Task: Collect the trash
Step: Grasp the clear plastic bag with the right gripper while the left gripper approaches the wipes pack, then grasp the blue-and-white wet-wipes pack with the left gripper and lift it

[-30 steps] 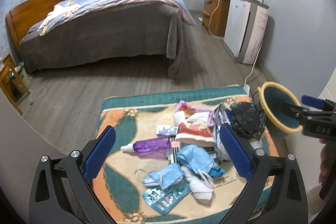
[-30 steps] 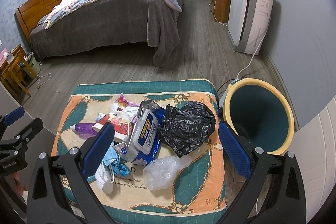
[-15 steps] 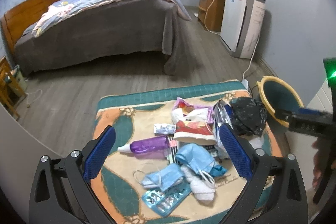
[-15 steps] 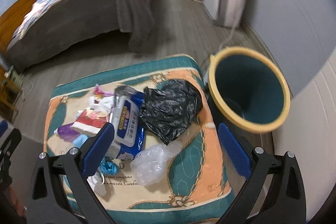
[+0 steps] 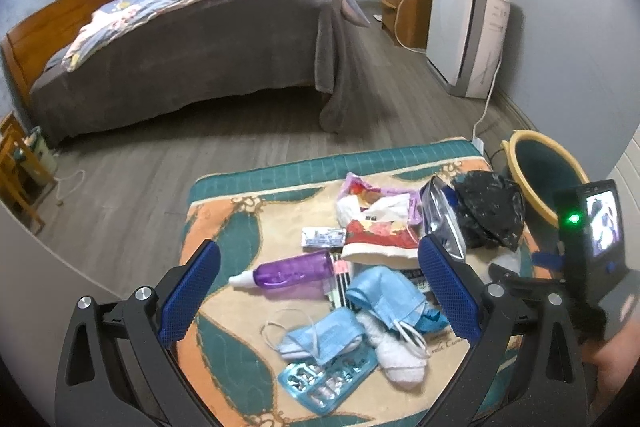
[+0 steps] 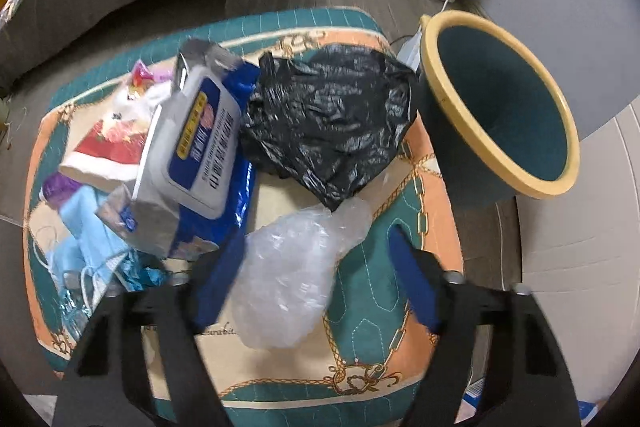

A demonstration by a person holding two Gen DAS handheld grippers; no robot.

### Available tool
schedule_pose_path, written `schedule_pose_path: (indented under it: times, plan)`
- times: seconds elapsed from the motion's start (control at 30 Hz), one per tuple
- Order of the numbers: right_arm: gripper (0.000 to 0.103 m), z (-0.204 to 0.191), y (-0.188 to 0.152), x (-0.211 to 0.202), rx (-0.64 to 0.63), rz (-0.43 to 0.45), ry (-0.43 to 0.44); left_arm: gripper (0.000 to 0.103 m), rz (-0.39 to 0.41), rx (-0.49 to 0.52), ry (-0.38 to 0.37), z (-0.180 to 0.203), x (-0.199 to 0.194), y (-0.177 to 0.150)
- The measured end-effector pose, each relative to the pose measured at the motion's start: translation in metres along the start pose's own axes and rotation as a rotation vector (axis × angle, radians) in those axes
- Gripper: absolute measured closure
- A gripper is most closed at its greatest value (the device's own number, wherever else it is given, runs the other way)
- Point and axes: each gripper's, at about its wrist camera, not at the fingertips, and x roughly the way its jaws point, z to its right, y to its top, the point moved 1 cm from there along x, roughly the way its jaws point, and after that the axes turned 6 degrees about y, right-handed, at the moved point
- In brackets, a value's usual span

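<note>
Our right gripper (image 6: 316,281) has its blue pads spread wide on either side of the clear plastic bag (image 6: 296,267), not yet touching it as far as we can tell — the view is motion-blurred. We judge that bag to be the first pick: it is the loose piece nearest the fingers, and the bin (image 6: 500,107) stands just beside the cushion's right edge, a short carry away. Our left gripper (image 5: 320,291) is also wide open and holds nothing; it hovers above the other half of the pile, over the blue face masks (image 5: 360,319), probably waiting its turn so the two tools do not cross.

The rest of the trash lies heaped together. Beyond the clear bag sits a crumpled black bag (image 6: 328,119), and to its left a blue pack of wet wipes (image 6: 204,155) leans on a red-and-white wrapper (image 6: 108,147). From the left view we also see a purple bottle (image 5: 292,269) on its side, a blister pack (image 5: 328,379) at the near edge, and a white sock (image 5: 396,359) just beside the masks.

All of it rests on a soft quilted cushion (image 5: 224,211) in teal, orange and cream — a yielding surface, so thin pieces may need a firm press to pinch. Around it is a bedroom: grey plank floor (image 5: 160,155), a bed (image 5: 192,39) with a brown cover, and a white appliance (image 5: 468,31) against the right-hand wall.
</note>
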Motion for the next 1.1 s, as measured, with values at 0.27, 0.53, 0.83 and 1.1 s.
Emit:
schedule_pose_path:
  times: [0.27,0.53,0.83,1.1]
  plan:
    - [0.083,0.005,0.001,-0.033,-0.006,-0.009,0.078,0.005,0.001,0.027,-0.058,0.008,0.0,-0.001]
    - [0.084,0.017,0.038,-0.112,-0.041,0.191,0.191,0.007,0.004,0.082,-0.111,0.037,0.013,0.009]
    - [0.084,0.04,0.088,-0.129,-0.137,0.338,0.246,0.008,-0.063,0.169,-0.138,0.084,0.055,0.01]
    - [0.084,0.056,0.11,-0.094,-0.131,0.291,0.237,0.008,-0.128,0.268,-0.177,0.134,0.096,-0.002]
